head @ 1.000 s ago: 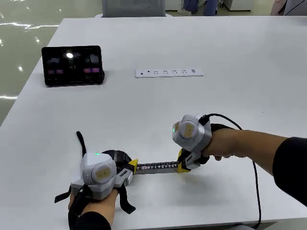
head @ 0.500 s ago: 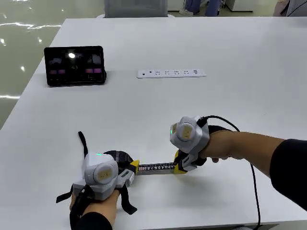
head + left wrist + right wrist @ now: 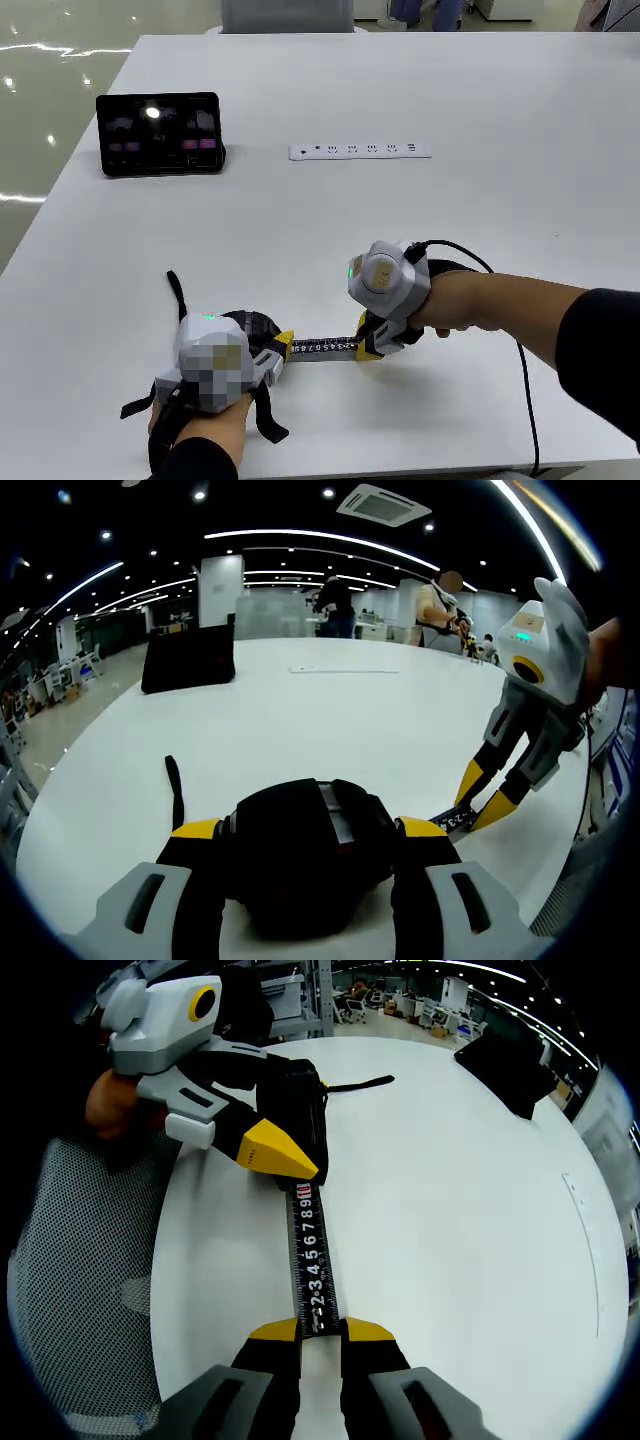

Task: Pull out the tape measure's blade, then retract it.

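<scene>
Readable stuff first: the black blade (image 3: 308, 1250) has white numerals on it, and in the right gripper view I can make out 2 through 9 running up toward the case, plus a red mark right at the case mouth that's too small to read. Any branding on the case is too dark to make out. The tape measure (image 3: 305, 850) itself is a chunky black thing with rounded corners, sitting on the white desk (image 3: 480, 120) near its front edge, with a black wrist strap (image 3: 177, 292) trailing off behind it across the desk. The left gripper (image 3: 310, 830), grey-white body with black yellow-tipped fingers, has its 2 fingers clamped on either side of the case. The right gripper (image 3: 320, 1332), same build, is a little way off to the right, and its 2 fingers are pinched together on the free end of the blade. A short stretch of blade runs straight and low over the desk between the 2 grippers. A black cable (image 3: 500, 290) arcs off the right gripper and runs down past the person's dark sleeve. Further back on the desk there's a black tablet (image 3: 160, 133) propped up on the left, its screen lit with purplish tiles too blurry to read. A long white power strip (image 3: 360, 151) lies flat near the middle, well apart from the grippers.
</scene>
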